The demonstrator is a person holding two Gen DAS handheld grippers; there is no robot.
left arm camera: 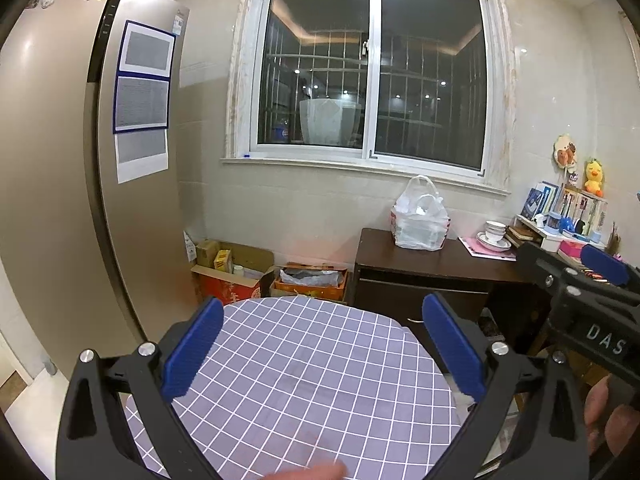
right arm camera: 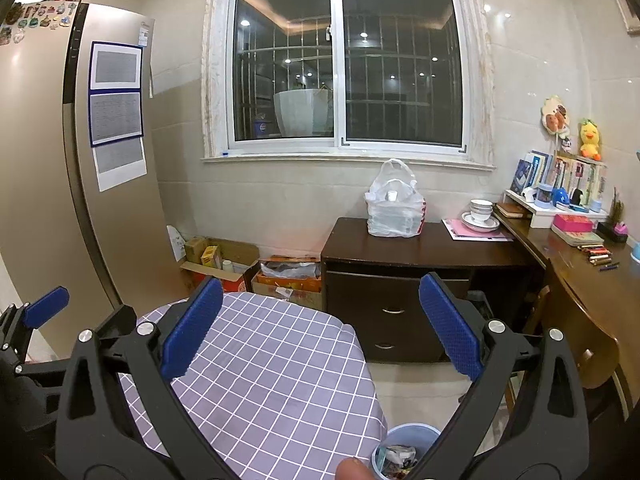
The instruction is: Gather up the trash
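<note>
My left gripper [left arm camera: 322, 344] is open and empty, held above a round table with a purple checked cloth [left arm camera: 304, 380]. My right gripper [right arm camera: 320, 332] is open and empty too, above the right side of the same table [right arm camera: 264, 380]. A blue trash bin [right arm camera: 404, 454] with crumpled wrappers inside stands on the floor by the table's right edge, below the right gripper. The right gripper also shows at the right edge of the left wrist view [left arm camera: 592, 280]. One blue pad of the left gripper shows at the left edge of the right wrist view [right arm camera: 44, 306]. No loose trash shows on the cloth.
A tall fridge [left arm camera: 60, 180] stands at the left. Cardboard boxes [left arm camera: 232, 272] sit on the floor under the window. A dark cabinet [right arm camera: 400, 288] carries a white plastic bag [right arm camera: 394, 208]. A wooden desk [right arm camera: 580, 272] with bowls, books and pens runs along the right, with a chair beside it.
</note>
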